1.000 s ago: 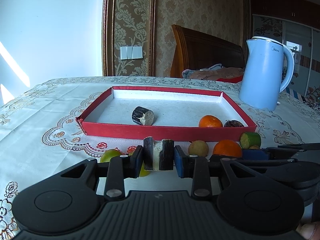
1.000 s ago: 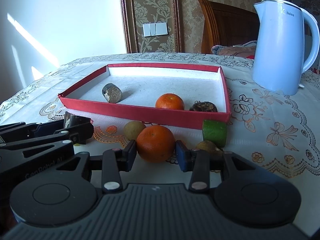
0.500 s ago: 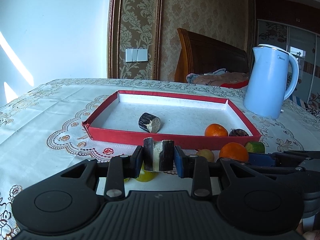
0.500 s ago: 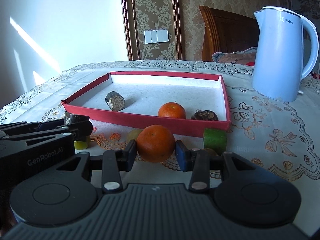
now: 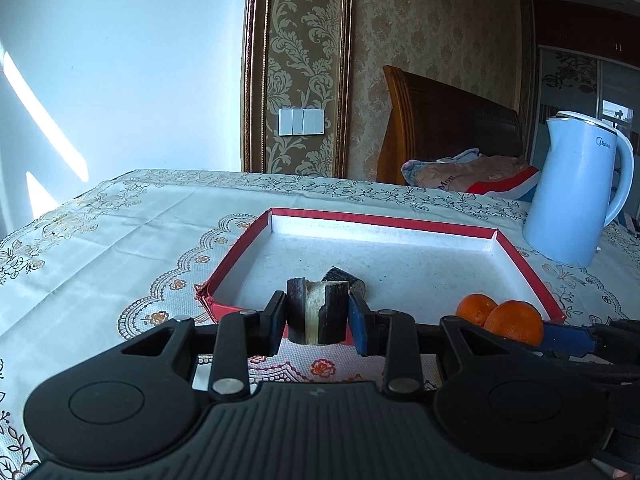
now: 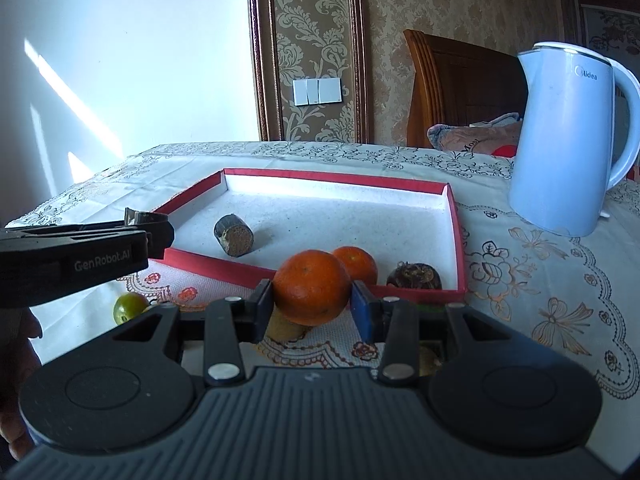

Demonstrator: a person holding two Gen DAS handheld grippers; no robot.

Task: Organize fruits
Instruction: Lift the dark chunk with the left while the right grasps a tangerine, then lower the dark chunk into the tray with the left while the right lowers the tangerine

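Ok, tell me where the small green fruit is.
Right wrist view, low left: the small green fruit sits on the tablecloth, outside the red tray, beneath the left gripper.

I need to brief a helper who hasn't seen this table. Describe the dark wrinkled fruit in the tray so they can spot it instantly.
Find the red tray beside the pale blue kettle. In its near corner on the kettle side sits the dark wrinkled fruit, just past an orange. Unlike the smooth orange and the cut sugarcane piece lying further left, it is brownish-black, squat and rough-skinned.

Glossy plastic kettle [image 6: 560,144], embroidered cloth tablecloth [image 6: 540,280]
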